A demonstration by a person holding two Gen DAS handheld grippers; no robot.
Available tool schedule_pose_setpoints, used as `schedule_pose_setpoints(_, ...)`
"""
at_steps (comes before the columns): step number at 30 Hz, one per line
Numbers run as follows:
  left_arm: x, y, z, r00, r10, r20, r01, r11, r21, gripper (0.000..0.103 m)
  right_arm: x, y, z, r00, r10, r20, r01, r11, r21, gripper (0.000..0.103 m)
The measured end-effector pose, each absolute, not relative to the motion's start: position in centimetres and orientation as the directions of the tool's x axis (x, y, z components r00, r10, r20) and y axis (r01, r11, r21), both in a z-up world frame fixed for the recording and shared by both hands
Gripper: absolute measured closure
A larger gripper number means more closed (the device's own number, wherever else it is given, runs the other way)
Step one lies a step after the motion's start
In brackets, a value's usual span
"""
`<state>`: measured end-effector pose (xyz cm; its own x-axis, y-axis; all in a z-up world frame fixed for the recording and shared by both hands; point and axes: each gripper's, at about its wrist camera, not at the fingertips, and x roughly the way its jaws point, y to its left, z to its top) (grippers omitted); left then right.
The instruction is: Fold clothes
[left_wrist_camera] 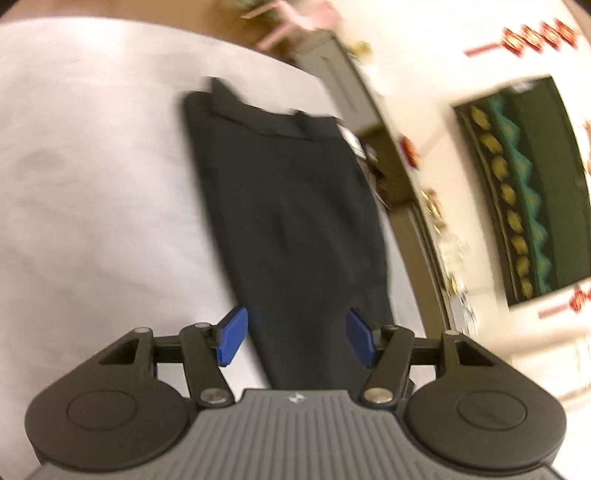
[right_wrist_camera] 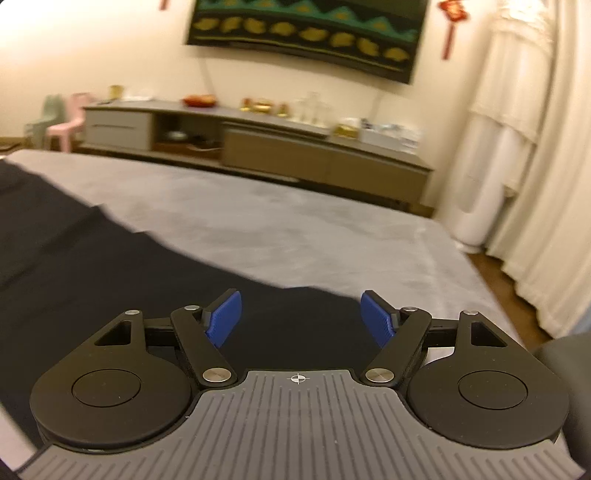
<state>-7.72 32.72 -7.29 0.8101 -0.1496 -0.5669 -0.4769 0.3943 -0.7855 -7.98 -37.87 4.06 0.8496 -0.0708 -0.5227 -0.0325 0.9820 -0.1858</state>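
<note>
In the left wrist view, the pale grey-white bed (left_wrist_camera: 92,184) fills the left half of the frame, its surface blurred by motion. Just right of that, through the centre, lie the dark trousers (left_wrist_camera: 288,206) — a long, narrow, flat strip running from the waistband near the upper middle down to the lower middle, where it passes under the left gripper (left_wrist_camera: 295,338). That gripper's jaws stand wide apart with nothing held; the blue pads (left_wrist_camera: 232,336) sit either side of the cloth's lower end, above it, though whether they touch it cannot be told. On the right of the frame a low cabinet (left_wrist_camera: 406,177) curves along the wall, and further right hangs a dark wall hanging (left_wrist_camera: 528,192) with green zigzags and gold shapes.

In the right wrist view, the dark trousers (right_wrist_camera: 92,266) spread across the left and lower middle of the frame, their edge running diagonally from the upper left down toward the centre. The right gripper (right_wrist_camera: 299,319) is at the bottom centre, jaws spread wide and empty, poised over the cloth's edge; one blue pad (right_wrist_camera: 225,317) shows against the dark fabric. The grey bed (right_wrist_camera: 332,229) stretches from the centre to the right. Behind it stands the low cabinet (right_wrist_camera: 258,147) with small items on top — the wall hanging (right_wrist_camera: 306,33) above it — and white curtains (right_wrist_camera: 535,147) fill the far right.
</note>
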Motion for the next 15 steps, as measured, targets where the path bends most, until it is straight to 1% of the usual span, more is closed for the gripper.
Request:
schedule_pose_setpoints(1, -7.6, 33.0, -7.9, 0.803, -0.15, -0.577, -0.493, 0.378, -0.784, 0.039, -8.4, -37.2, 4.1, 0.85, -0.052, -0.524, -0.049, 0.983, -0.178, 0.028)
schedule_pose_setpoints(4, -6.1, 33.2, -8.7, 0.804, -0.16, -0.573, -0.488, 0.372, -0.789, 0.041, -10.1, -35.8, 4.2, 0.855, -0.005, -0.519, -0.082, 0.986, -0.145, 0.027)
schedule_pose_setpoints(10, -1.4, 32.5, -8.1, 0.8, -0.171, -0.574, -0.451, 0.46, -0.765, 0.04, -14.1, -35.1, 4.0, 0.86, 0.06, -0.506, -0.121, 0.989, -0.089, 0.026)
schedule_pose_setpoints(12, -1.8, 32.6, -7.7, 0.799, -0.14, -0.585, -0.465, 0.473, -0.748, 0.04, -15.0, -35.2, 3.7, 0.855, 0.08, -0.512, -0.147, 0.985, -0.091, 0.025)
schedule_pose_setpoints(13, -2.2, 33.1, -7.6, 0.803, -0.109, -0.586, -0.478, 0.469, -0.743, 0.041, -15.4, -35.3, 3.5, 0.85, 0.086, -0.519, -0.162, 0.981, -0.103, 0.023)
schedule_pose_setpoints(15, -3.2, 34.2, -7.5, 0.81, -0.055, -0.584, -0.501, 0.452, -0.738, 0.044, -16.3, -35.3, 2.7, 0.84, 0.064, -0.538, -0.187, 0.967, -0.176, 0.022)
